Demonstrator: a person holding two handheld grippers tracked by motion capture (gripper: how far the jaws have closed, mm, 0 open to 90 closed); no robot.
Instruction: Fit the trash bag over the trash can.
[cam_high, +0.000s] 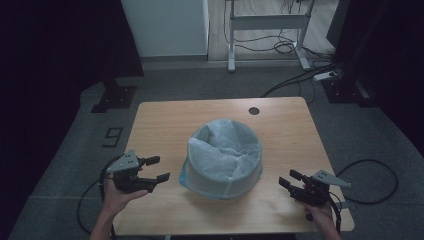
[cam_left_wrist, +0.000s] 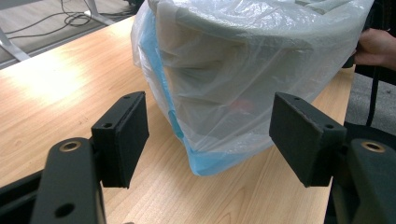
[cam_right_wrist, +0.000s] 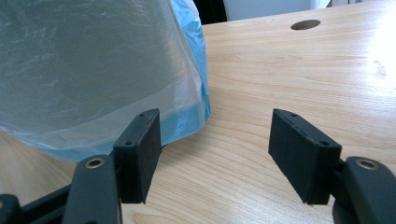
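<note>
A round bin (cam_high: 222, 157) lined with a thin translucent plastic bag stands in the middle of the wooden table (cam_high: 280, 125). The bag drapes over the rim and down the outside, with a blue edge at the bottom. My left gripper (cam_high: 156, 168) hovers open at the table's left edge, pointing at the bin, a short gap away. In the left gripper view the bagged bin (cam_left_wrist: 243, 70) fills the space ahead of the open jaws. My right gripper (cam_high: 289, 179) rests open near the front right, also aimed at the bin (cam_right_wrist: 93, 65). Nothing sits between either pair of pads.
A round cable hole (cam_high: 254, 110) lies near the table's far edge. Cables (cam_high: 370, 180) trail on the grey floor to the right, and a desk frame (cam_high: 267, 30) stands beyond the table. Dark curtains flank both sides.
</note>
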